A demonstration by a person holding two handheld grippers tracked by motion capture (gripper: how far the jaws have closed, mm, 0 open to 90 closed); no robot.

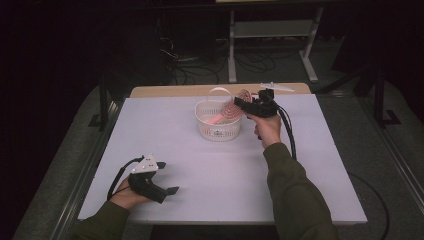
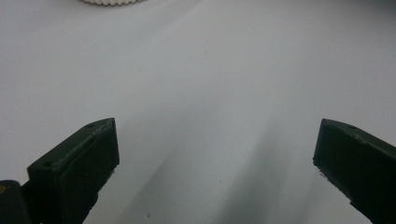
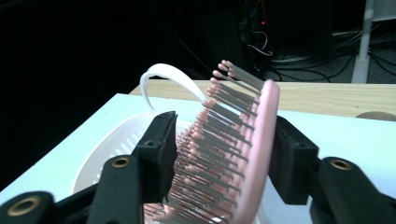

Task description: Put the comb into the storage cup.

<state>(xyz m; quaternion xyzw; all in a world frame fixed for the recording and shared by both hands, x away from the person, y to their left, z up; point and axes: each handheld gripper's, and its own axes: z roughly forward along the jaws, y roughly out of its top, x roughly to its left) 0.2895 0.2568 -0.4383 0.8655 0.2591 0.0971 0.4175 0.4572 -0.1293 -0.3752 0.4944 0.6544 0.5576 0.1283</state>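
Right tongs (image 3: 219, 154) straddle pink plastic hairbrush (image 3: 243, 154); gap on back side, bristle tips may touch other pad, so not clamped as far as view allows. Brush leans over rim of white slotted plastic basket (image 1: 218, 125), head partly inside. Risk: unsupported brush tips out onto white bench (image 1: 225, 170), or bristles snag pad on withdrawal and drag basket. Left tongs (image 1: 161, 186) wide apart, idle on near bench.

pink hairbrush (image 3: 252, 154), white slotted basket (image 1: 218, 131), white table (image 1: 210, 175)
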